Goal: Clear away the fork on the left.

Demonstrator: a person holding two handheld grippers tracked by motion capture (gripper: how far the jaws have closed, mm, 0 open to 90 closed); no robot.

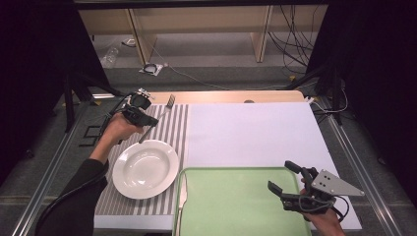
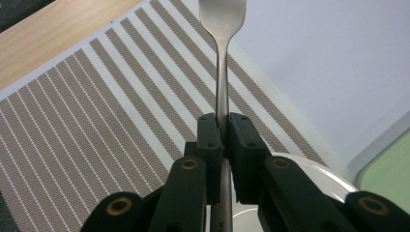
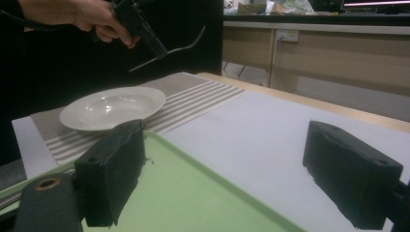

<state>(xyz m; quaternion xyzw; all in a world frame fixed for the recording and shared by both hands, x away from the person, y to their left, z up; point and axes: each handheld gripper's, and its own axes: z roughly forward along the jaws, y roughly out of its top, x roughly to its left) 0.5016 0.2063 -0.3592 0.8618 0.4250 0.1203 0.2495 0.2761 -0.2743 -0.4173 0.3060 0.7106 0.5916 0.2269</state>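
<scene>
Steel fork (image 1: pixel 158 118) is pinched mid-handle in your left gripper (image 1: pixel 143 119), up over the striped mat (image 1: pixel 172 123) behind the plate (image 1: pixel 145 168). Right gripper (image 1: pixel 289 182) spread, w/ nothing in it. Thin handle could pivot or slip if you swing fast.

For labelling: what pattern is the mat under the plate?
Grey and white stripes on the mat, clearest in the left gripper view.

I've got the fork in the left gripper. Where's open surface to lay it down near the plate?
The striped placemat is bare beyond the plate, under the fork held in the left gripper. The white sheet right of it is bare. The green tray is open except for a knife along its left edge and the right gripper over its right side.
</scene>
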